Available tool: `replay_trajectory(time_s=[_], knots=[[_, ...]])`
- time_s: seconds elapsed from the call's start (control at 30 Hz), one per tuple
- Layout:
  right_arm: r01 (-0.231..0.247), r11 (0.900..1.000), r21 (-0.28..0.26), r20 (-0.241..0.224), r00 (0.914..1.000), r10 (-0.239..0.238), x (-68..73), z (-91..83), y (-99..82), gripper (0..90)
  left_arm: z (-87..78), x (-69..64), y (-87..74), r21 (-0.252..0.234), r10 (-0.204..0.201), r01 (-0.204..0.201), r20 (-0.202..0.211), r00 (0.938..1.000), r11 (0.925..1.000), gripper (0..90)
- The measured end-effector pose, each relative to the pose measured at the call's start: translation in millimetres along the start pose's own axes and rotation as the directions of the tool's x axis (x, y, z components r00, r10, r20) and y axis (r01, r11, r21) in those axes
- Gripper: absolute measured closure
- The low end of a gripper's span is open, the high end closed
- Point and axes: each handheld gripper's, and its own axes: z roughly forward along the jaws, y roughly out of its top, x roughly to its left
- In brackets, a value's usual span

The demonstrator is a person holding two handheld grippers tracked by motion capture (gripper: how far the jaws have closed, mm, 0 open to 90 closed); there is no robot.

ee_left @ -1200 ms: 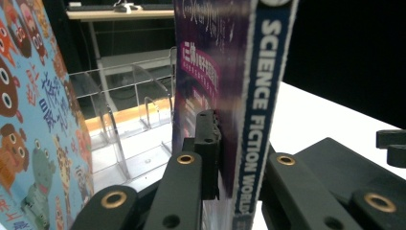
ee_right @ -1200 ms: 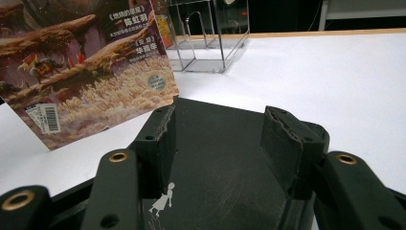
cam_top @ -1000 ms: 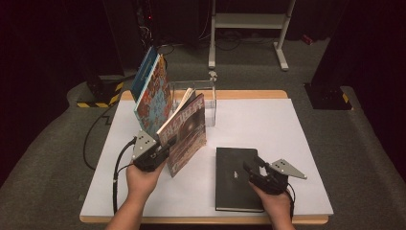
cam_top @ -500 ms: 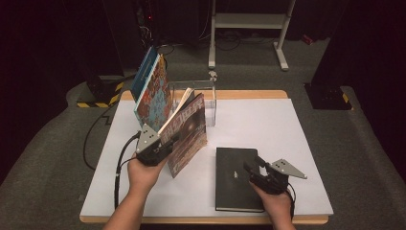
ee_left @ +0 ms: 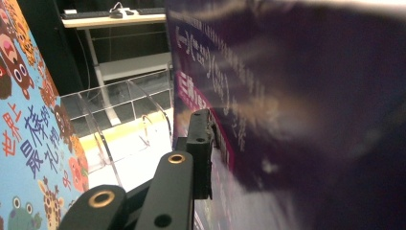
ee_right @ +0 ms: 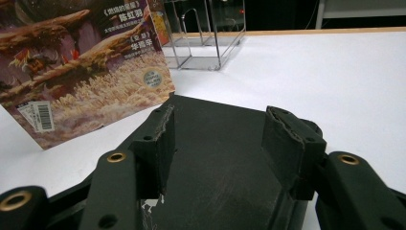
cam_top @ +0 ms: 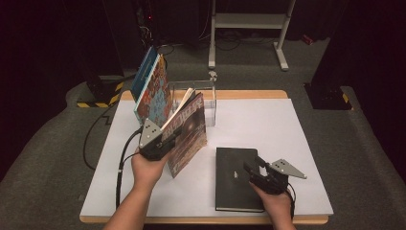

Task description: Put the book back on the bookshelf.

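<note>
My left gripper point(cam_top: 166, 142) is shut on the near edge of a book with a dark purple-brown cover point(cam_top: 190, 130), holding it upright and tilted on the white table point(cam_top: 287, 129). In the left gripper view one black finger point(ee_left: 198, 148) presses against that cover point(ee_left: 297, 120). A colourful picture book point(cam_top: 154, 93) point(ee_left: 24, 143) leans at the left of a clear acrylic stand point(cam_top: 207, 98) point(ee_left: 119, 110). A black book point(cam_top: 234, 179) point(ee_right: 220, 167) lies flat at the front right. My right gripper point(cam_top: 252, 169) point(ee_right: 218, 139) rests over its right edge, open, with nothing between the pads.
The held book point(ee_right: 81, 62) stands just left of the black one, its barcode corner on the table. The acrylic stand point(ee_right: 206, 33) sits at the table's back. A white metal frame point(cam_top: 249, 21) stands on the dark floor behind. Bare table spreads to the right.
My left hand has edged slightly up and away with the book still in its grip. The right hand and black book have stayed put.
</note>
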Motion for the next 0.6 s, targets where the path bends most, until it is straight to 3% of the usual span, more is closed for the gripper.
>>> replay_trajectory(time_s=[0.23,0.4,0.6], knots=[[0.011,0.9999,0.009,0.001,0.9999,-0.011,0.0,-0.7,-0.8,44.5,1.6,0.1,0.5,-0.001,-0.004,0.004,-0.009,1.0,1.0,82.9],[0.07,0.997,0.033,-0.002,0.9976,-0.07,-3.3,-4.7,-3.8,45.7,1.1,1.1,0.6,-0.007,-0.016,0.016,-0.008,0.9998,0.9999,83.4],[0.102,0.9932,0.055,-0.004,0.9947,-0.102,-7.8,-2.5,-8.6,47.1,1.6,-1.2,0.2,-0.008,-0.011,0.01,-0.017,0.9998,0.9999,83.5]])
